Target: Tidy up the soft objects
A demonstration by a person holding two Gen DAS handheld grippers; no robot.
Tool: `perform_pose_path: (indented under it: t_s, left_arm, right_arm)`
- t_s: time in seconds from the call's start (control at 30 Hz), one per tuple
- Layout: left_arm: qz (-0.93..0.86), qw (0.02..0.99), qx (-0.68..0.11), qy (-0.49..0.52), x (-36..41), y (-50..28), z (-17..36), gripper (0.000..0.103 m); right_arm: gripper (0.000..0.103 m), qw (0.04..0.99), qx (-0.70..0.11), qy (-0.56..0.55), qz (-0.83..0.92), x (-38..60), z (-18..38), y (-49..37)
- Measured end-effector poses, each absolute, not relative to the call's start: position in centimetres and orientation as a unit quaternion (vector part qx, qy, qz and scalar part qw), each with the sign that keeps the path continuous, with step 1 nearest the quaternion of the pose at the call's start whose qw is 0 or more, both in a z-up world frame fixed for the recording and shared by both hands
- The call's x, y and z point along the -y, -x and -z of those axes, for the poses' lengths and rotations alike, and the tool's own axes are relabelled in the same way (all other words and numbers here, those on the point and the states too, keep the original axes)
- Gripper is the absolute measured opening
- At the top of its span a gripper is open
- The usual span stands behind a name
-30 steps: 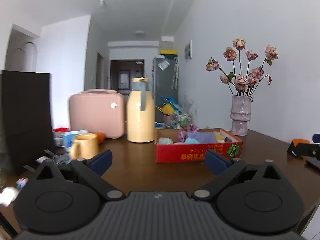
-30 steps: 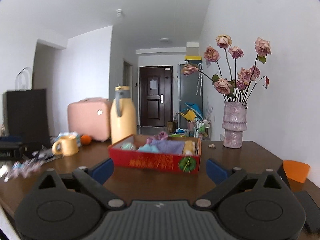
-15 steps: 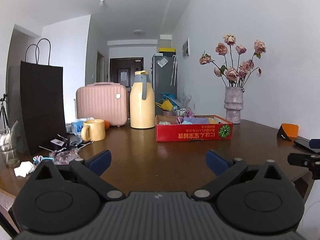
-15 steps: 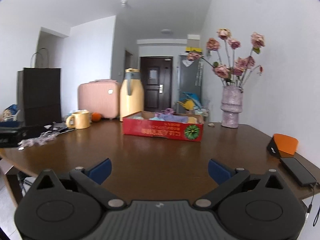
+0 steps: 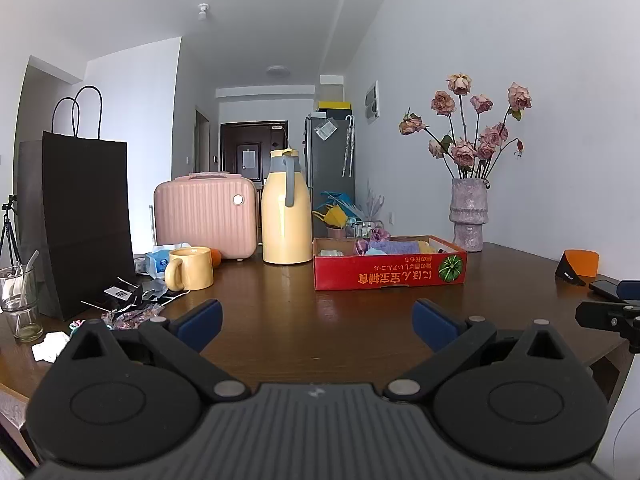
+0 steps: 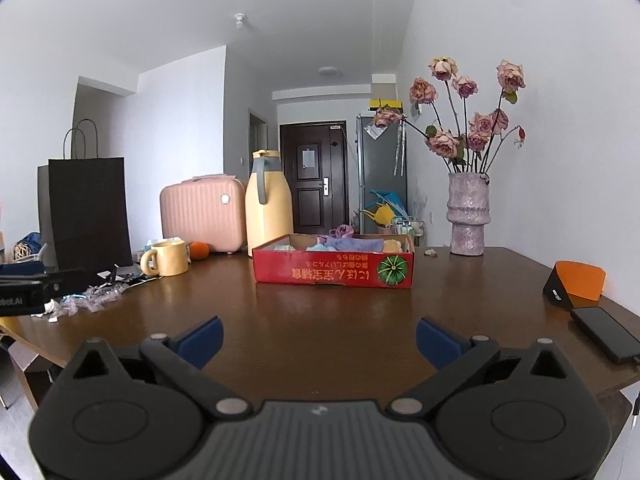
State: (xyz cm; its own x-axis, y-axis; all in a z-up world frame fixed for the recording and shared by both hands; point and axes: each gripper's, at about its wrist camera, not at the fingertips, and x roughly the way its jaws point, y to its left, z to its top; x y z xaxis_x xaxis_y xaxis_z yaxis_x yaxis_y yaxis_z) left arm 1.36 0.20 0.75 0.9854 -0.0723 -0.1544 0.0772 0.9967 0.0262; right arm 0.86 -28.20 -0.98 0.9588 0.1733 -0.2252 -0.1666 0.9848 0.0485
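A red cardboard box [image 5: 390, 276] stands in the middle of the brown table [image 5: 320, 324], also in the right wrist view [image 6: 334, 274]. Soft things lie inside it: a purple cloth [image 5: 394, 246] [image 6: 354, 244], pale blue and yellow pieces, a purple flower-like piece. My left gripper [image 5: 317, 322] is open and empty, well short of the box, over the table's near edge. My right gripper [image 6: 319, 338] is open and empty, also well back from the box.
A yellow jug [image 5: 286, 224], pink case [image 5: 206, 216], yellow mug [image 5: 190, 268], black paper bag [image 5: 84, 220], wrappers [image 5: 132, 310] and a glass [image 5: 20, 304] stand left. A vase of roses [image 5: 470, 216], an orange-black item [image 6: 576, 286] and a phone [image 6: 604, 334] are at right.
Both grippers have pulled back from the box toward the table's near edge, so the box looks smaller and farther. Both stay open and empty.
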Motion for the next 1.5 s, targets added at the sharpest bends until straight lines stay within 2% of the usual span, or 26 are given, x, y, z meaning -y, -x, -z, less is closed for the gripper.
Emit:
perform_pose_path:
  t_s: [1.5]
  left_arm:
    - [0.036,0.996,-0.073,-0.019,0.06,-1.31,-0.75,0.103]
  right_arm:
    - [0.103,0.989,-0.117,-0.05,-0.078,29.18,1.42,-1.06]
